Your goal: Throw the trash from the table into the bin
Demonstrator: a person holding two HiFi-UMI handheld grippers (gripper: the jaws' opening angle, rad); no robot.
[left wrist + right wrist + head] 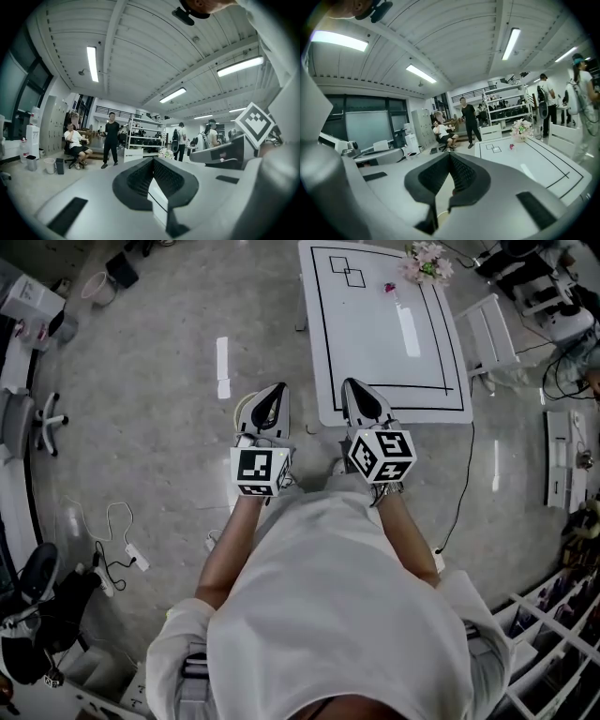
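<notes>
**Left gripper** (153, 160): jaws pressed together at the tips, nothing between the ribbed pads; it points about level across the room.

**Right gripper** (450, 155): jaws likewise closed tip to tip and empty, tilted slightly down toward the table (375, 348).

In the head view the two grippers sit side by side in front of the person (337, 615). The left is over bare floor (169, 409), just left of the table's near left corner. The right appears over the table's near edge (each carries its marker cube (260, 470) at the near end).

**Trash** (388, 287): one small pink-red scrap, too small to tell its material or shape. It lies on the white tabletop, inside the black outlined rectangle (323, 334).
- It is at the far end of the table, just right of two small outlined squares (347, 271). A bunch of pale flowers (427, 262) at the far right corner is near it, on its right.
- It is well apart from the fingers: far ahead of the right gripper's tips and slightly to their right. It is farther still from the left gripper, ahead and to the right.
- Neither gripper touches it.

**Pale bin** (97, 287): on the floor at far left, well apart from the table and both grippers, with a dark box (122, 268) just beside it.

**White chair** (489, 329): stands at the table's right side.
</notes>
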